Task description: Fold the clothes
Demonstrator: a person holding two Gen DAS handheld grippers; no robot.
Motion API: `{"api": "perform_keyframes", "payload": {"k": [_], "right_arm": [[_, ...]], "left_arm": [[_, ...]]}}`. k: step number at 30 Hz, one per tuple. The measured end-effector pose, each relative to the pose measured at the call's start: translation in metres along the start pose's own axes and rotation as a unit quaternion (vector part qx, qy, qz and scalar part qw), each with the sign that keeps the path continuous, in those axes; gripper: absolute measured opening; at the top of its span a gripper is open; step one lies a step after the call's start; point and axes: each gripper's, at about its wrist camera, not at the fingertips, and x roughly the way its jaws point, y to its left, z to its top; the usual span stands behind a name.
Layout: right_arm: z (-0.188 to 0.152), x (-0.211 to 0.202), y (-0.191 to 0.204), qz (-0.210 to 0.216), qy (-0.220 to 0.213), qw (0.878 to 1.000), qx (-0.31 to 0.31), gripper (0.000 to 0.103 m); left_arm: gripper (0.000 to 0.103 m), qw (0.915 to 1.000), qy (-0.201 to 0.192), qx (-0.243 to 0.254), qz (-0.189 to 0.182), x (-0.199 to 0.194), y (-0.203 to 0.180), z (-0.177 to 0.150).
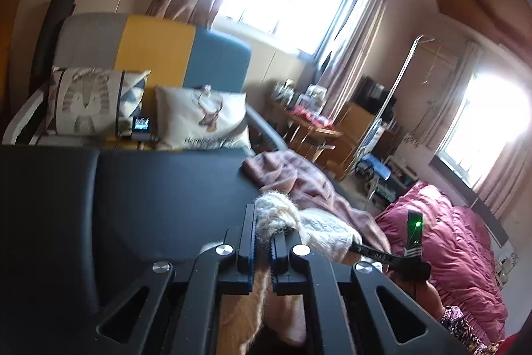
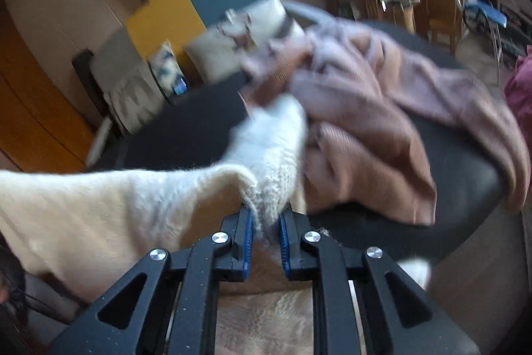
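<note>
A black table (image 1: 149, 188) is bearing a pink garment (image 2: 382, 108) and a cream knit (image 2: 133, 208) beside it. The left gripper (image 1: 264, 232) and right gripper (image 2: 266, 222) are both pinching the knit's edge.

Right claw (image 2: 266, 222) on cream sweater (image 2: 99, 202)

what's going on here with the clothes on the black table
A person is working with a gripper in each hand on a fluffy cream sweater. The left gripper is shut on one part of it, and the right gripper has a knit edge pinched between its pads. The sweater is partly lifted off the black table, not yet folded. A crumpled pink garment lies beside it, untouched.
</note>
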Motion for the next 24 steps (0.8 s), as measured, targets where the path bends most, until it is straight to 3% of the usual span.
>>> {"api": "perform_keyframes", "payload": {"k": [5, 9, 15, 24], "right_arm": [[0.047, -0.033, 0.060, 0.036, -0.076, 0.995, -0.045, 0.014], [0.084, -0.057, 0.126, 0.087, -0.115, 0.984, -0.103, 0.014], [0.120, -0.056, 0.224, 0.164, -0.144, 0.963, -0.157, 0.014], [0.136, -0.036, 0.360, 0.273, -0.140, 0.927, -0.214, 0.013]], "left_arm": [[0.005, 0.9988, -0.043, 0.013, -0.018, -0.042, -0.008, 0.015], [0.005, 0.9964, -0.080, 0.023, -0.017, -0.084, -0.007, 0.028], [0.005, 0.9905, -0.132, 0.039, 0.010, -0.156, 0.005, 0.039], [0.006, 0.9803, -0.183, 0.045, 0.060, -0.232, 0.004, 0.035]]}}
